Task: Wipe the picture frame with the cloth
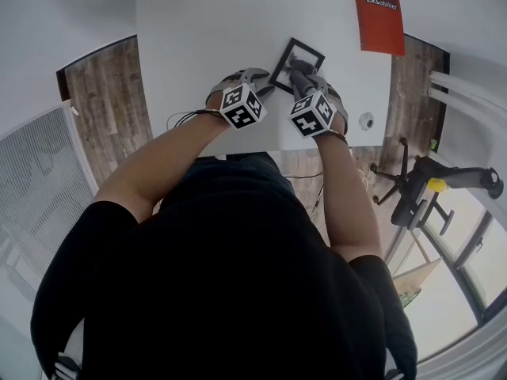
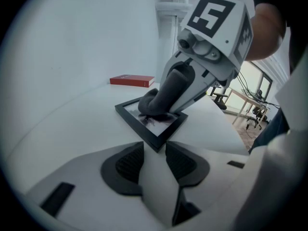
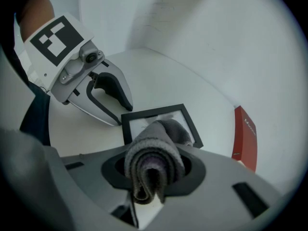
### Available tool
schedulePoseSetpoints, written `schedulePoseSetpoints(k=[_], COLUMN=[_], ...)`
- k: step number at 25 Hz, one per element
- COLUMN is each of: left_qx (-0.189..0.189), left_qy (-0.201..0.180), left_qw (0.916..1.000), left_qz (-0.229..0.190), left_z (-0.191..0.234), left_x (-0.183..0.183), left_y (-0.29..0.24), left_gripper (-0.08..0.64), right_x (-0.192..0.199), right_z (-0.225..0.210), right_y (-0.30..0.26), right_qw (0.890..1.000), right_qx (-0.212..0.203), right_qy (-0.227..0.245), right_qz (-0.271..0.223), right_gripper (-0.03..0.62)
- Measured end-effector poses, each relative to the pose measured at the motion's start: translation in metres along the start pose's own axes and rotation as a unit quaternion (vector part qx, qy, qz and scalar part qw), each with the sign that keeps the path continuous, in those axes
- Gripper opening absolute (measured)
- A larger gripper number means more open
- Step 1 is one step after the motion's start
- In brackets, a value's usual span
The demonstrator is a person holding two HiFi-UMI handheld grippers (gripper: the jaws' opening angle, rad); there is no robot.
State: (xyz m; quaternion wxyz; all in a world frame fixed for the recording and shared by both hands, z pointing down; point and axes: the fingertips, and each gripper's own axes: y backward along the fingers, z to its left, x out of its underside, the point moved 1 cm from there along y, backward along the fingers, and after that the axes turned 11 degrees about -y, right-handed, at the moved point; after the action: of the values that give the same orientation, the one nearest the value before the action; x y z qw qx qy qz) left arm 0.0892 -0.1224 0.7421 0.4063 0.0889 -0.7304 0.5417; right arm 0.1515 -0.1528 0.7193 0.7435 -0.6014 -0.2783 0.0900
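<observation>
A small black picture frame (image 1: 309, 51) lies flat on the white table (image 1: 198, 46). My right gripper (image 3: 154, 170) is shut on a folded grey cloth (image 3: 154, 150) and points steeply down. The end of the cloth (image 2: 161, 100) rests on the glass inside the frame (image 2: 129, 113). My left gripper (image 2: 154, 160) lies low on the table at the frame's near corner. Its jaws stand apart, with the corner poking into the gap between the tips. The cloth hides part of the glass.
A red book (image 1: 378, 16) lies at the far right of the table, beyond the frame. The table's near edge runs just under both grippers. A black office chair (image 1: 420, 188) stands on the wooden floor to the right.
</observation>
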Motion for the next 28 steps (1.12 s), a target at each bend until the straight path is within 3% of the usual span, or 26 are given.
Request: schedulePoseSetpoints(k=[8, 28], left_qx=[-0.002, -0.005], left_qy=[0.0, -0.003], left_qw=[1.0, 1.0], left_qz=[0.001, -0.002], left_z=[0.001, 0.0], left_x=[-0.001, 0.0], left_y=[0.0, 0.001], left_gripper=[0.147, 0.147], right_x=[0.01, 0.016], right_z=[0.023, 0.034], right_y=[0.009, 0.009], right_qw=[0.999, 0.999], right_qx=[-0.034, -0.028], right_qy=[-0.029, -0.027], right_qz=[0.0, -0.003], right_gripper=[0.11, 0.112])
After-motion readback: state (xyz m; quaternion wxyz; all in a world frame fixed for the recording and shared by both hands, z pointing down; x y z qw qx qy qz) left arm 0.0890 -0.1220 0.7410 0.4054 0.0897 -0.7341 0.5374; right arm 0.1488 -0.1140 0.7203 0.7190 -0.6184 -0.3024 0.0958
